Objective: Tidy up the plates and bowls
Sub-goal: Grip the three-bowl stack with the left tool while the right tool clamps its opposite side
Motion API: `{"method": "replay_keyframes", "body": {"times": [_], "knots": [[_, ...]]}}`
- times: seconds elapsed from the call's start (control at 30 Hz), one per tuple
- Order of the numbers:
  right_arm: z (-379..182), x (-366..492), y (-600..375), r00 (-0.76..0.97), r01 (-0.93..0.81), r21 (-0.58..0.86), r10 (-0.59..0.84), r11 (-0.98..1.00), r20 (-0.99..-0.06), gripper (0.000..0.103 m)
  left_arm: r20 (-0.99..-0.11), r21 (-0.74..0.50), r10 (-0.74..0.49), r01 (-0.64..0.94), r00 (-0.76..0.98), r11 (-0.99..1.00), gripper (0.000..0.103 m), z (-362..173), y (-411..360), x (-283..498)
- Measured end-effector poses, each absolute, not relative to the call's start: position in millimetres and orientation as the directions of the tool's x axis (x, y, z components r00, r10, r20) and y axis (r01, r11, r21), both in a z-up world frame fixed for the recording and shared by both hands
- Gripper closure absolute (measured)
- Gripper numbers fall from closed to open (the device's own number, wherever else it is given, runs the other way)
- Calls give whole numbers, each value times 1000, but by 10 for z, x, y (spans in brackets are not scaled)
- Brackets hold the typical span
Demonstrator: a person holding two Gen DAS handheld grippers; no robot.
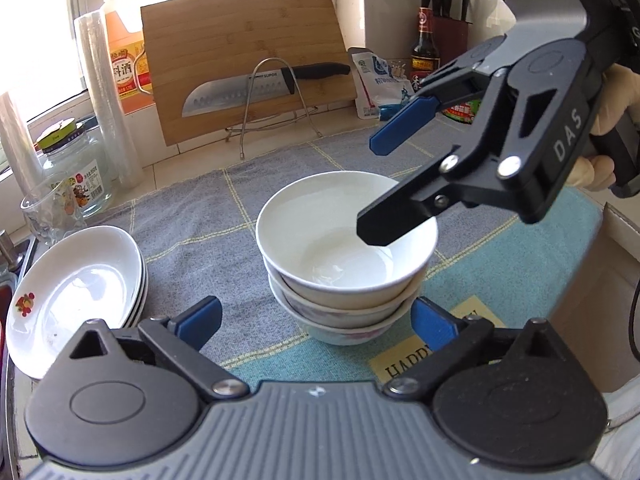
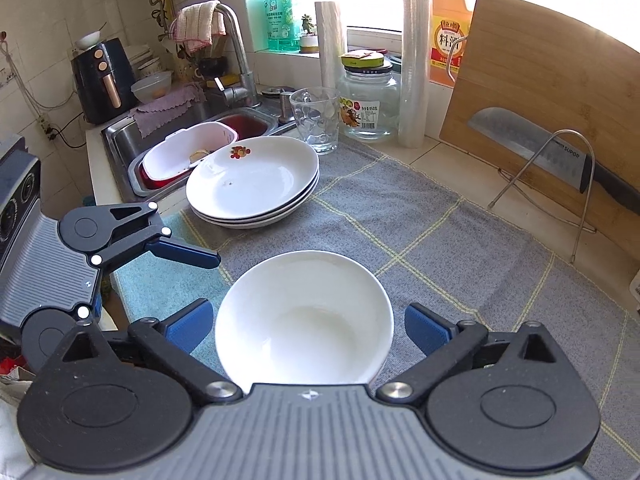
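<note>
We are hovering the right gripper (image 1: 374, 188), jaws spread, over the bowl stack (image 1: 346, 256) mid-cloth; the left gripper (image 1: 316, 320), also spread, is waiting near. Plate stack (image 2: 254, 182) far left. Risk: clipping the rim, toppling the bowls.

A home kitchen: the steel sink (image 2: 132, 136) with its faucet (image 2: 240, 56) sits left of a leaning cutting board (image 2: 540, 92) and knife (image 2: 560, 156); an air fryer (image 2: 105, 80) stands behind the sink.

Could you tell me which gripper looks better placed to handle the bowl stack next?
Right. The right gripper hangs open over the top bowl, one finger above its rim; the left gripper sits low beside the stack.
</note>
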State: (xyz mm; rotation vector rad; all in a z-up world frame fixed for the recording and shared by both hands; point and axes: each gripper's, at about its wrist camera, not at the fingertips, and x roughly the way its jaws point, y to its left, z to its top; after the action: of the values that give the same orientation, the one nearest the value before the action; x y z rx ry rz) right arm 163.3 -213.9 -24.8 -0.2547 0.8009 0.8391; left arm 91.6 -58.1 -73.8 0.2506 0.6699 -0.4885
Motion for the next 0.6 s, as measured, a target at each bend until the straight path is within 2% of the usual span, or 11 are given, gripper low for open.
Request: {"method": "replay_keyframes", "body": {"times": [0.23,0.43,0.6], "knots": [[-329,1326,-2218,454,-737,3,498,676,-738,0,-686,50,-433,632,584,773,2,-872,-444,990],[-660,1220,-2270,462,-715,-65,400,696,-792,0,-723,55,-441,681,532,730,3,-1033,-401,1123],[-892,1304,-2273,433,-739,-62,403,671,-806,0,-740,87,-429,707,517,702,3,-1100,-465,1224]]}}
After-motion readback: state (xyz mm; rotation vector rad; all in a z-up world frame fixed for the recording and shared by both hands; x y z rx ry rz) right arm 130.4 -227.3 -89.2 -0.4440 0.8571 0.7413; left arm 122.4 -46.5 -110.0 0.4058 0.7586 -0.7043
